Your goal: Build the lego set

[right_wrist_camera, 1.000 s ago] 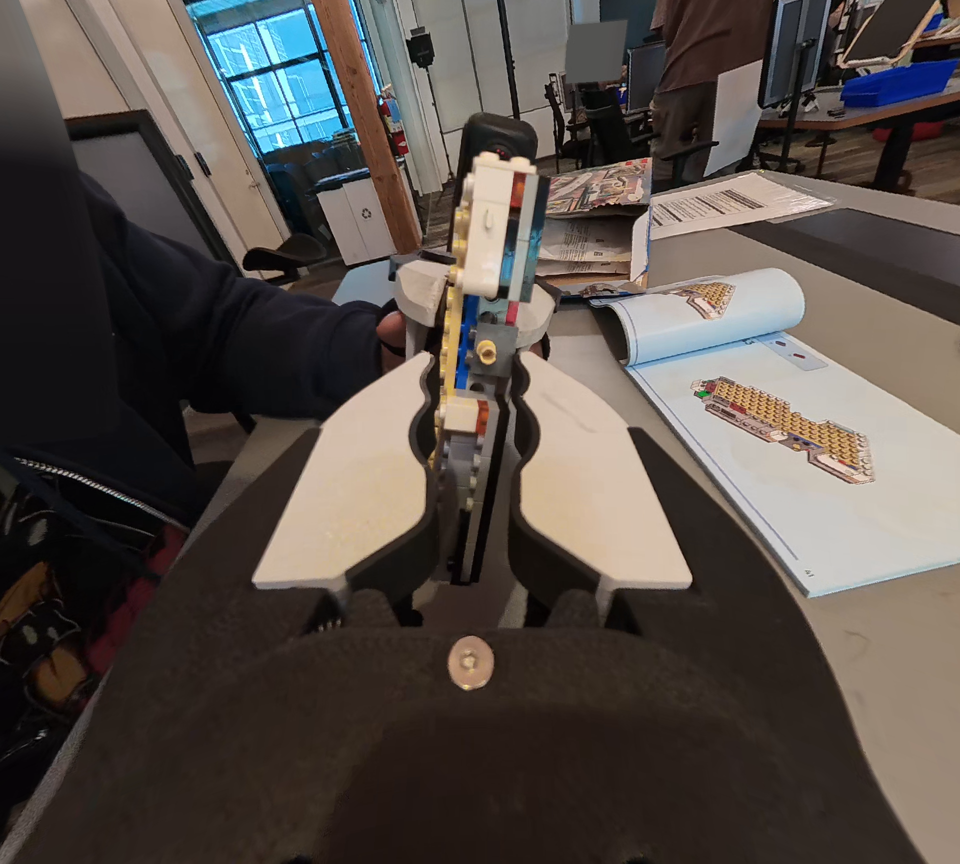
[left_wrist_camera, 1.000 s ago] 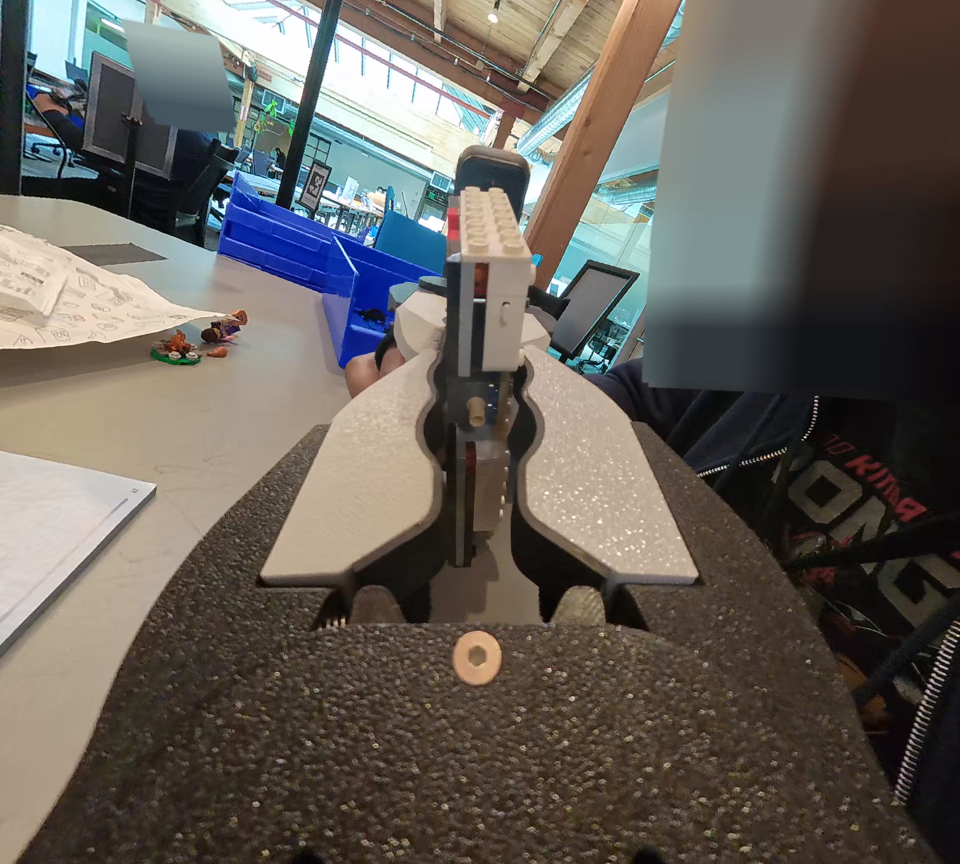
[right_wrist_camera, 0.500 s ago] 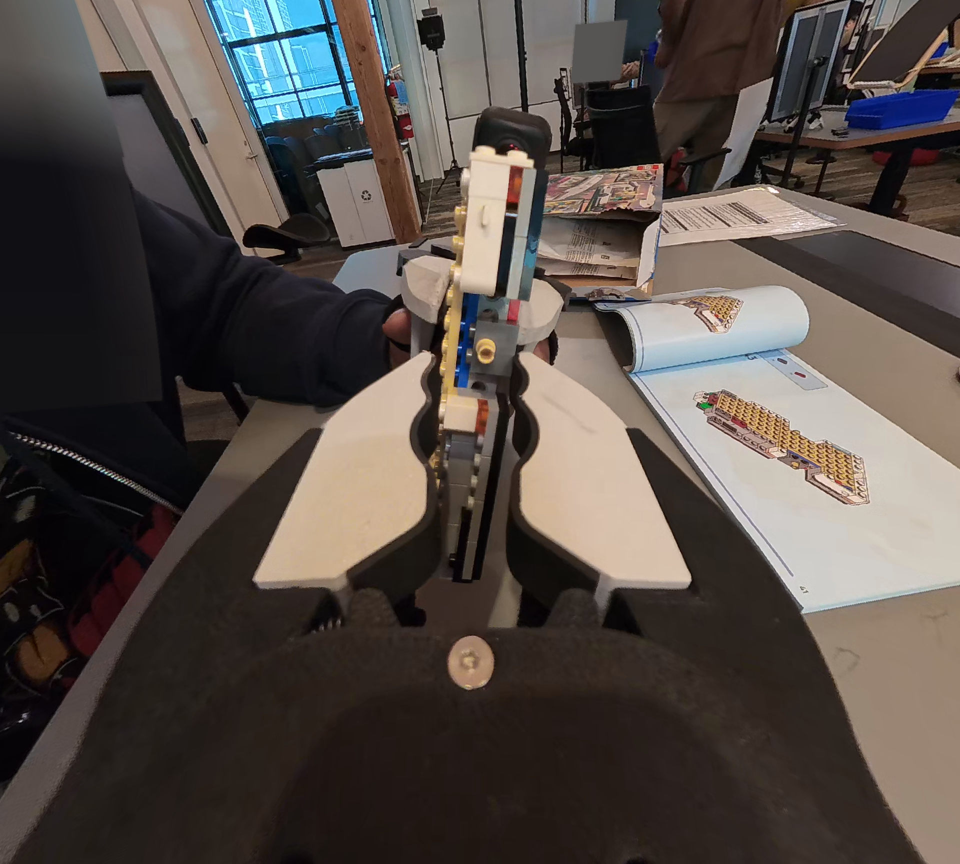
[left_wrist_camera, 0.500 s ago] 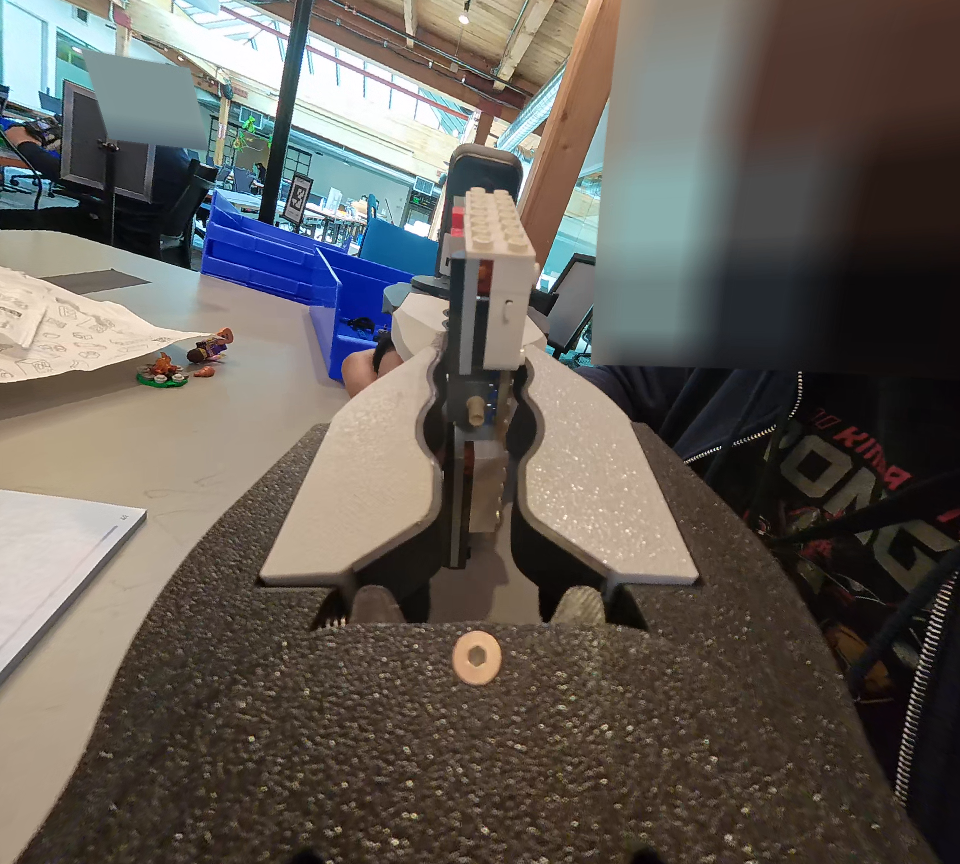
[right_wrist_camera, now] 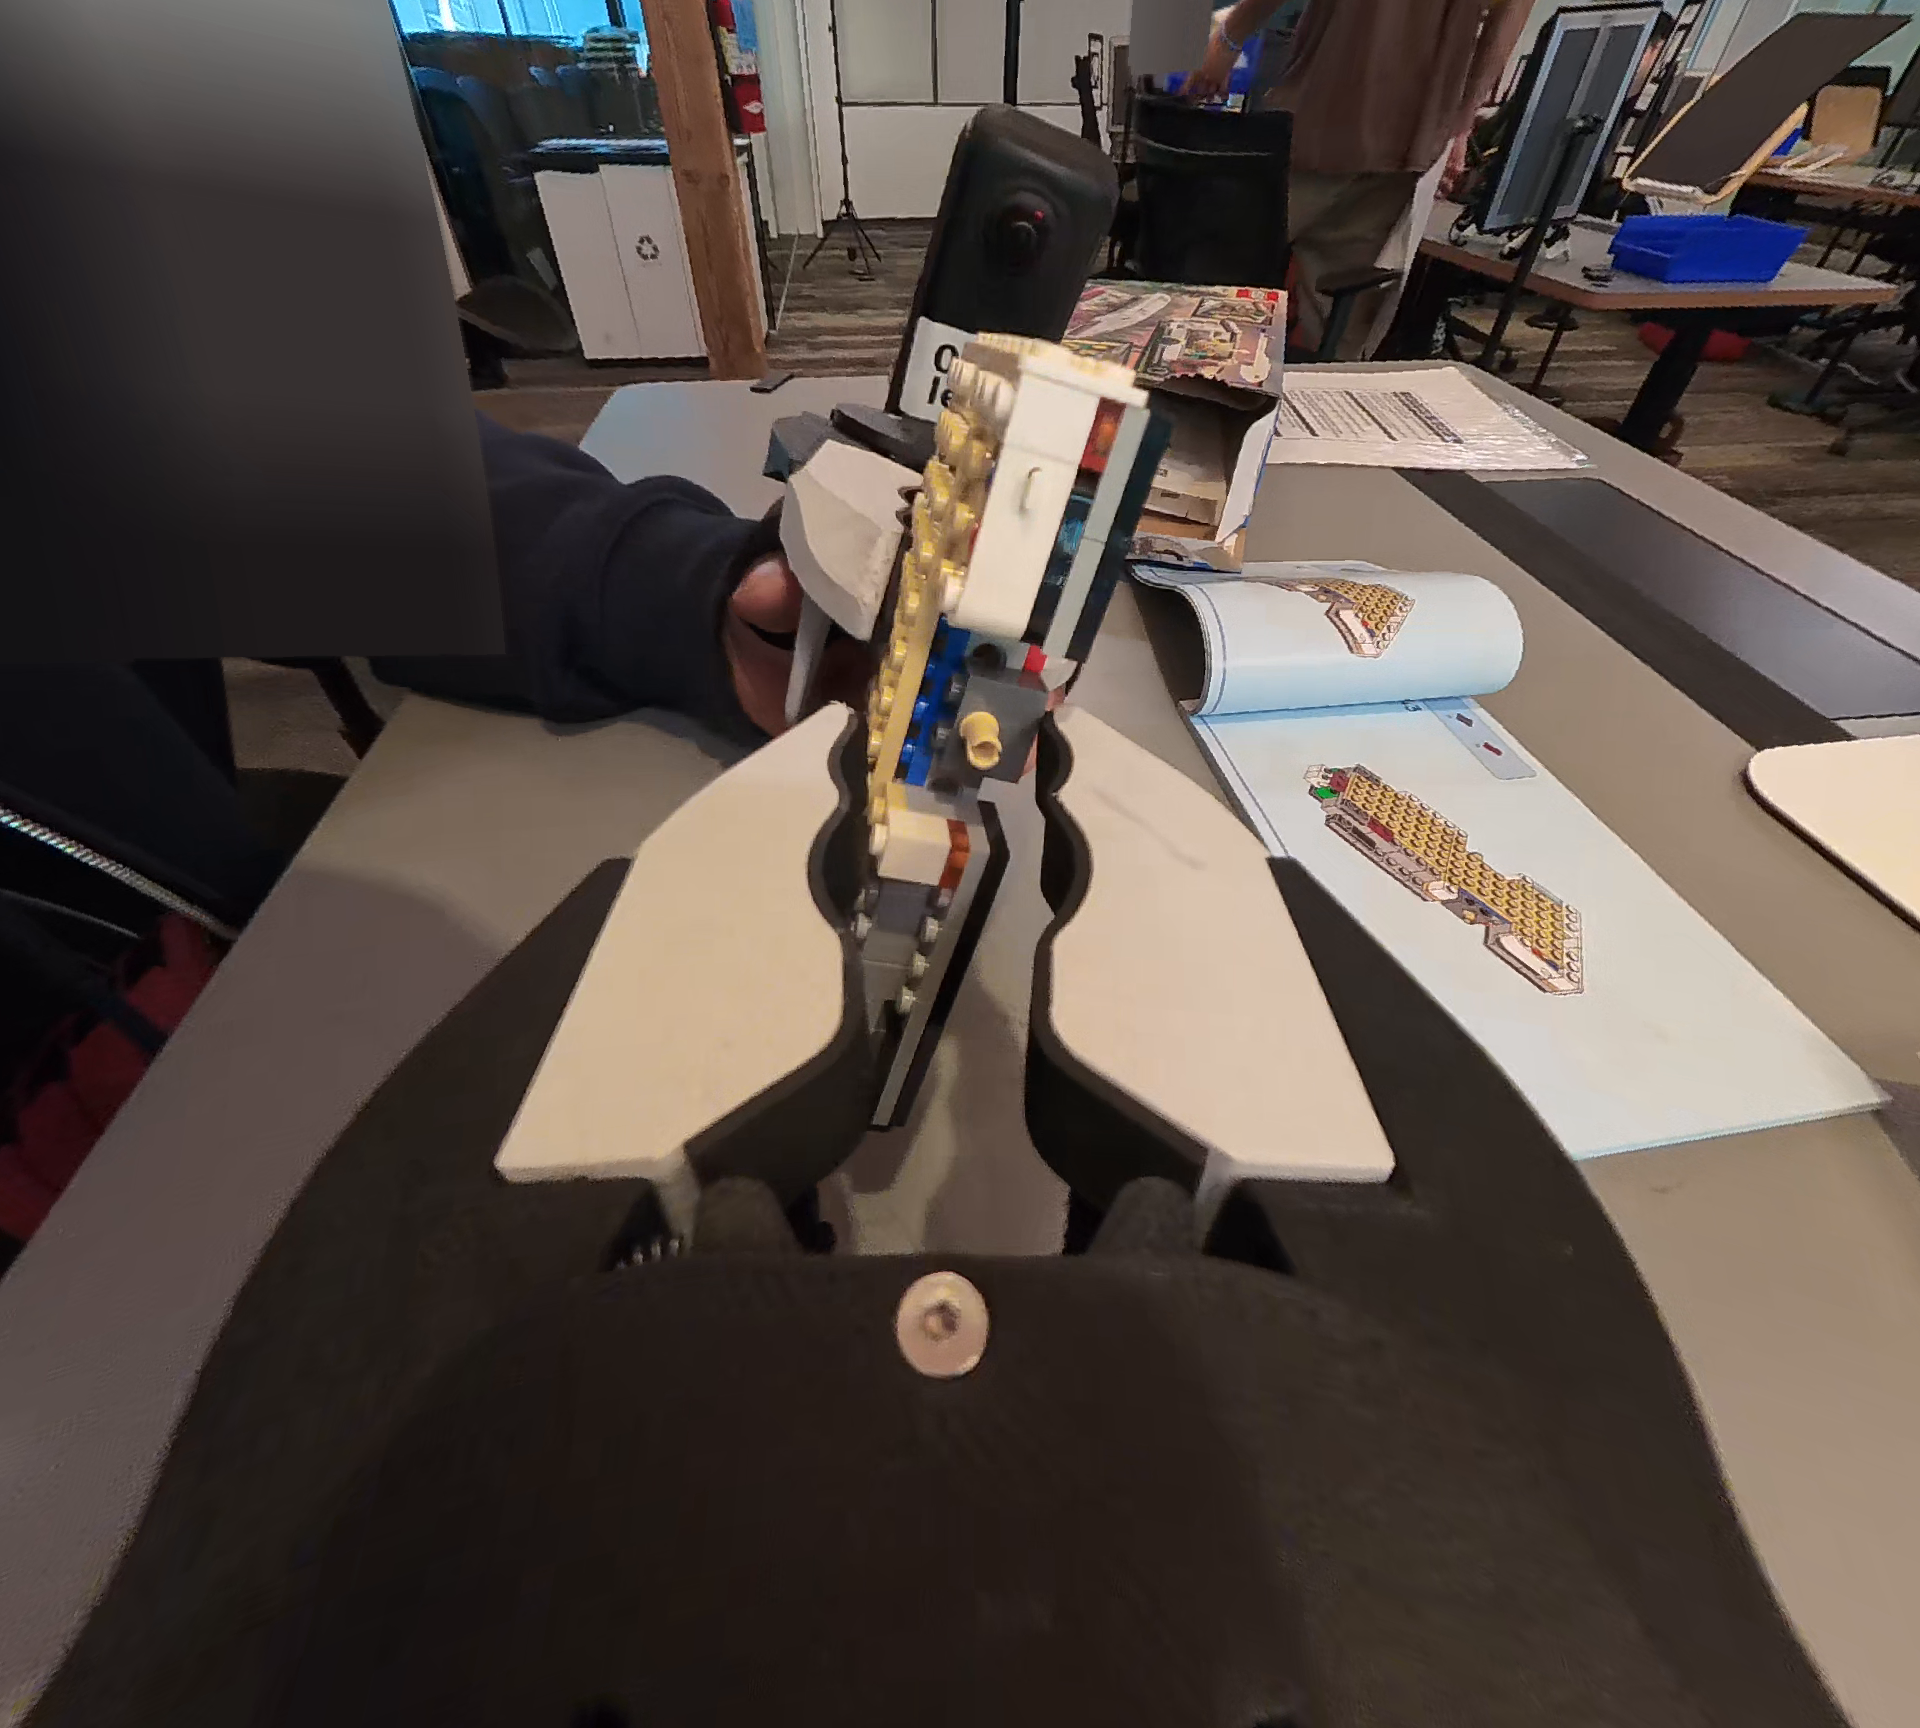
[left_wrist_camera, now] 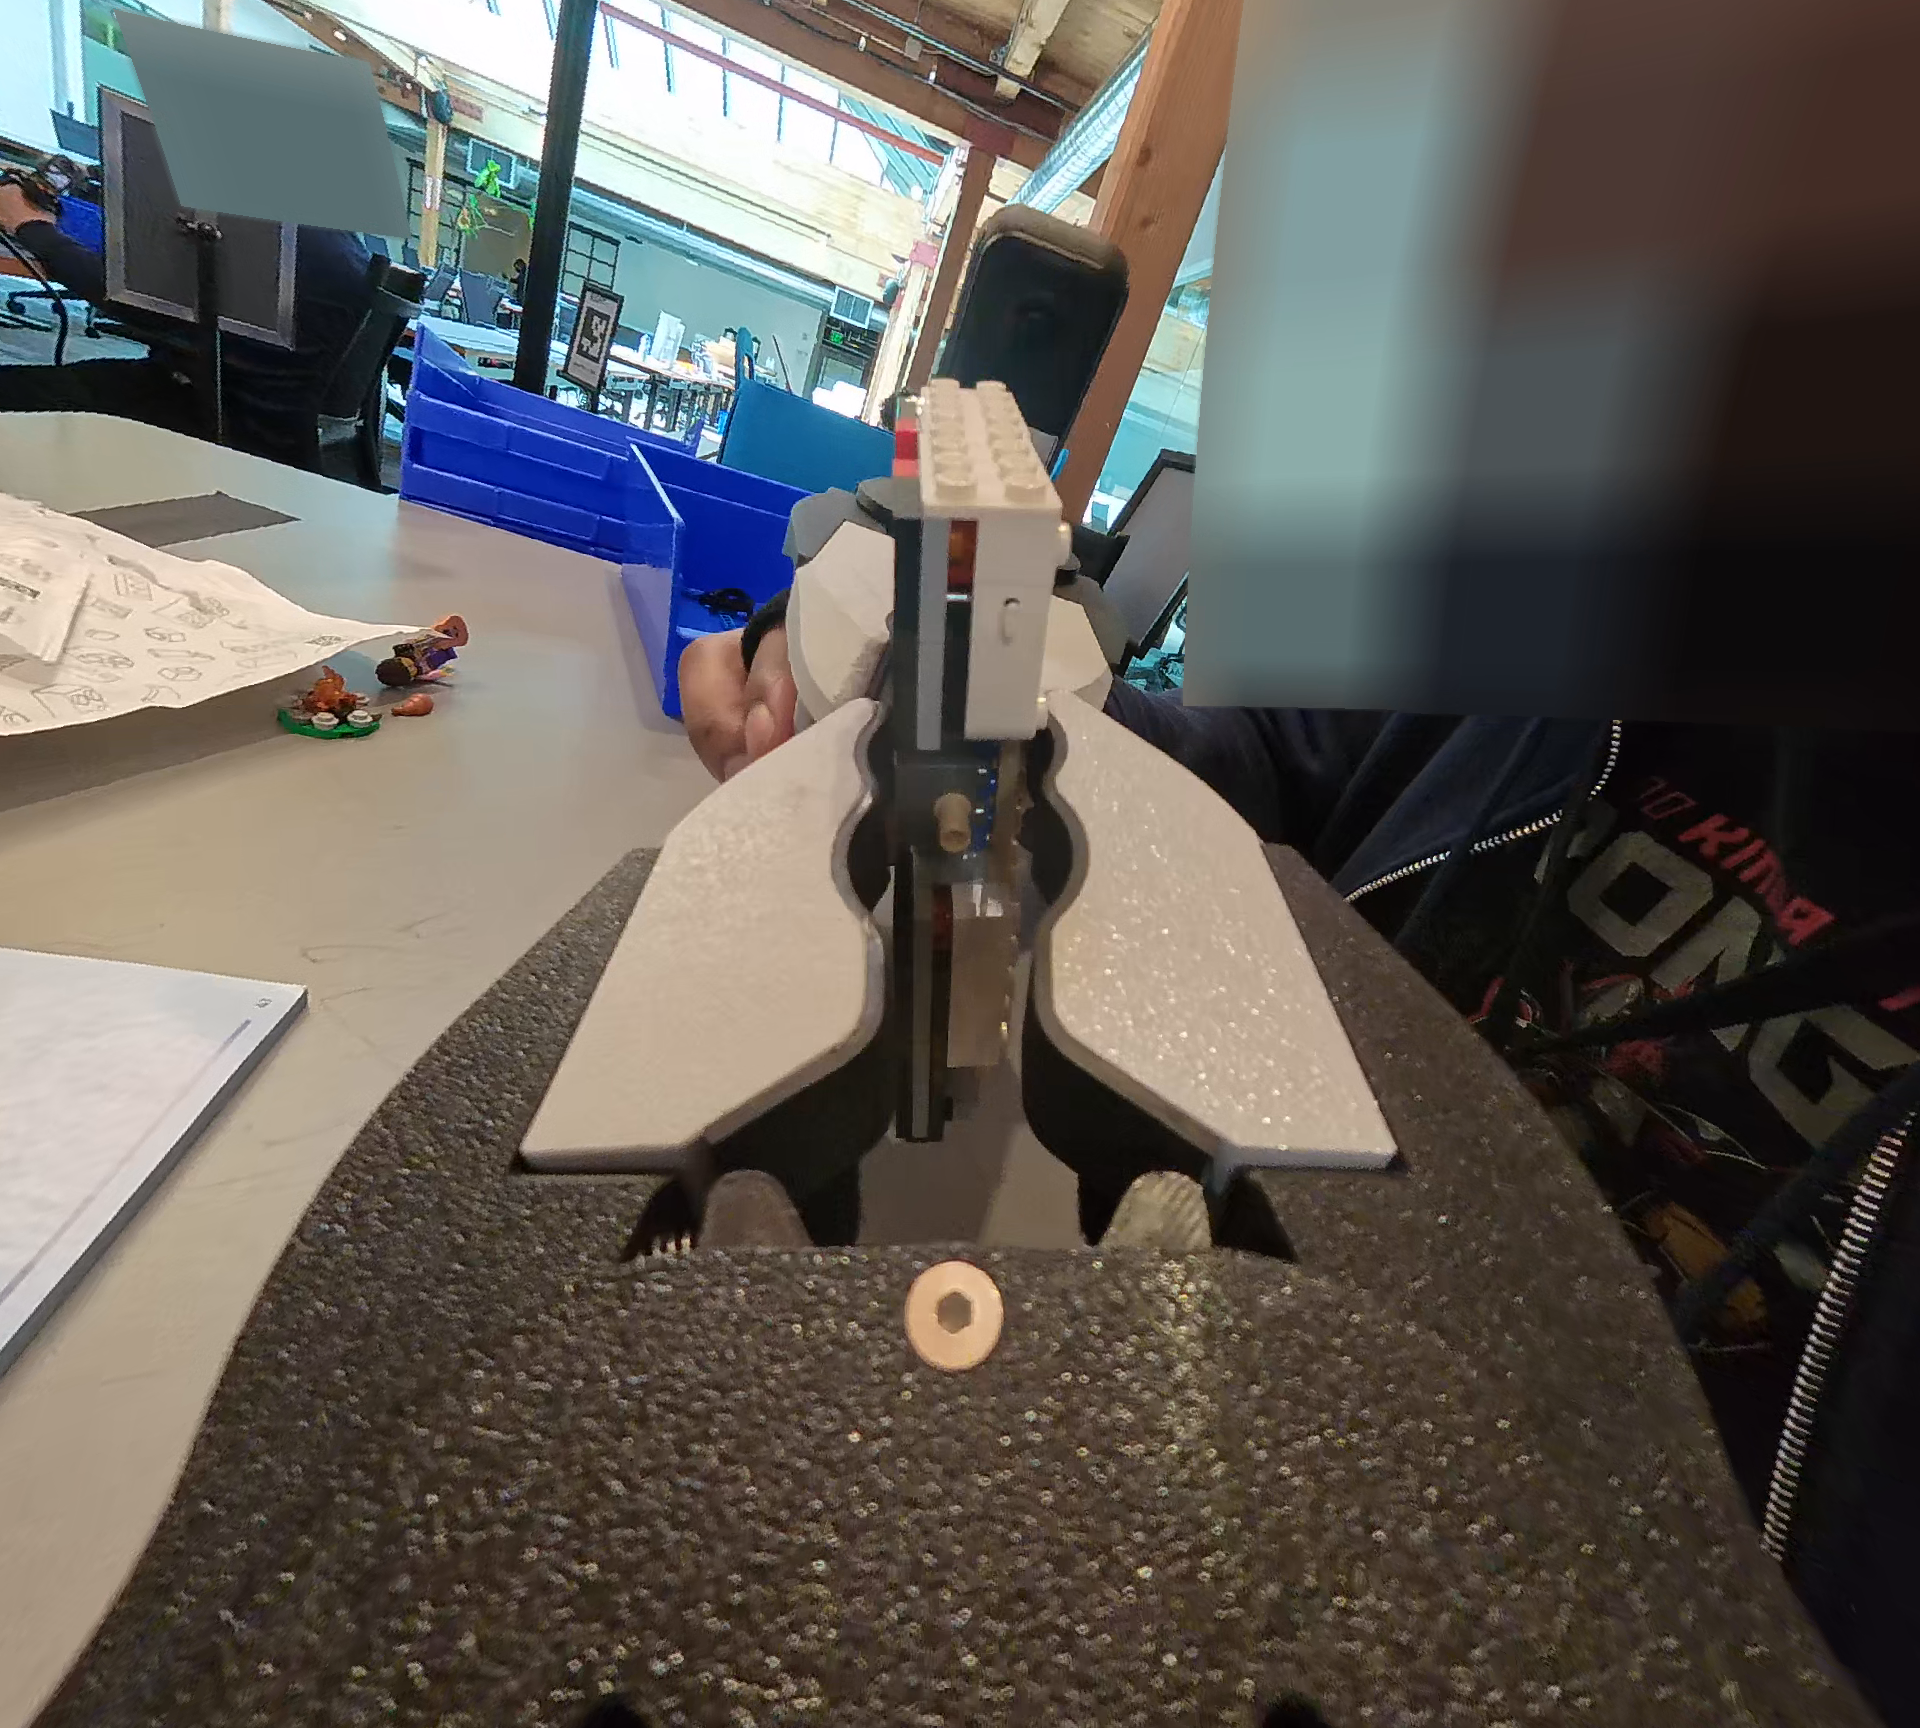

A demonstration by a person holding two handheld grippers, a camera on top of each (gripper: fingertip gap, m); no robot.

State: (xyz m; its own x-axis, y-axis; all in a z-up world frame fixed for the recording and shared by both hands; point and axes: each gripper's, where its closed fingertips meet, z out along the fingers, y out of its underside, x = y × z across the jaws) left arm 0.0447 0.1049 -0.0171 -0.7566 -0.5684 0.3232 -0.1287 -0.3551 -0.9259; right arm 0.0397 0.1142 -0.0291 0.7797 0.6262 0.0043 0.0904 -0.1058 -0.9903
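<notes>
Brick model (left_wrist_camera: 977,598) pinched in left jaws; right jaws loosened, model (right_wrist_camera: 997,598) tilted, gap at right pad.

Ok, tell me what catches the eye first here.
A multicoloured brick model sits clamped in the left hand-held gripper, centre of its view. In the right wrist view it tilts left between the fingers of the right hand-held gripper, and an open instruction booklet lies on the table to the right.

Left gripper (left_wrist_camera: 958,805) level, jaws narrow, clamped on the brick model (left_wrist_camera: 977,598) from both sides. Right gripper (right_wrist_camera: 940,805) faces it head-on, jaws a bit wider; model tilted between them, gap at one pad. My hand (right_wrist_camera: 769,639) wraps the left gripper's handle.
</notes>
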